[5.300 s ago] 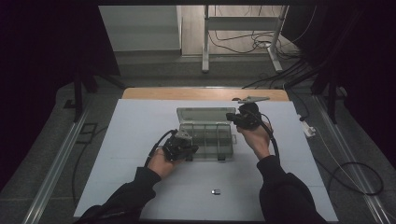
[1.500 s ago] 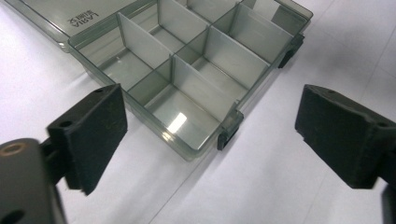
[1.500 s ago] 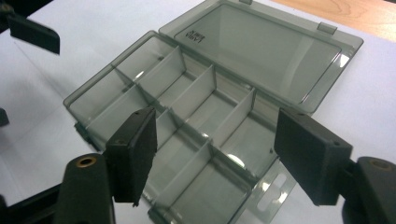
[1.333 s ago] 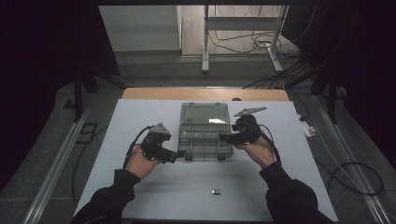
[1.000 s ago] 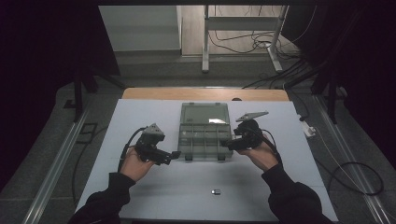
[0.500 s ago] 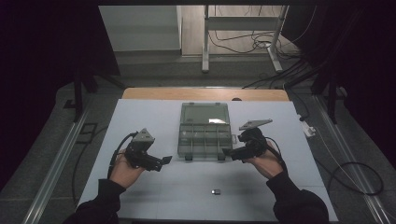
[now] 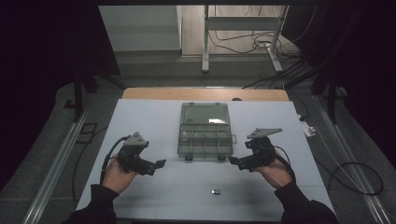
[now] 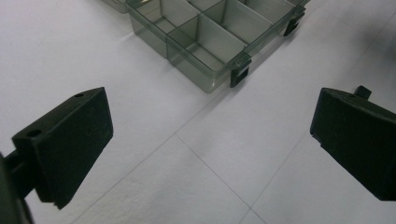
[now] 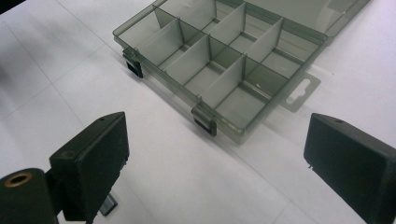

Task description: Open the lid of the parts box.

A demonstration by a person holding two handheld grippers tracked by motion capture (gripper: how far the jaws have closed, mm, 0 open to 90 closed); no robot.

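Note:
A smoky clear compartment box (image 7: 205, 139) lies open in the middle of the white table, its lid (image 7: 205, 113) folded flat at the far side. Its compartments (image 9: 219, 56) look empty, and two black latches (image 9: 204, 122) sit on the near edge. My left gripper (image 7: 156, 167) hovers to the box's left front, open, with nothing between its jaws. In the left gripper view my left gripper (image 8: 212, 100) points at the box's corner (image 8: 210, 44). My right gripper (image 7: 235, 163) is at the box's right front, also open and empty, and my right gripper (image 9: 217, 121) faces the box.
A small dark piece (image 7: 215, 191) lies on the table near the front edge, between my hands. The same small dark piece (image 9: 108, 205) peeks out beside the right gripper's left jaw. A wooden table edge (image 7: 205, 94) runs behind the white sheet (image 7: 154, 116).
The lid, upright earlier with the right gripper at it, now lies flat. Both grippers have drawn away from the box, outward and toward the front edge.

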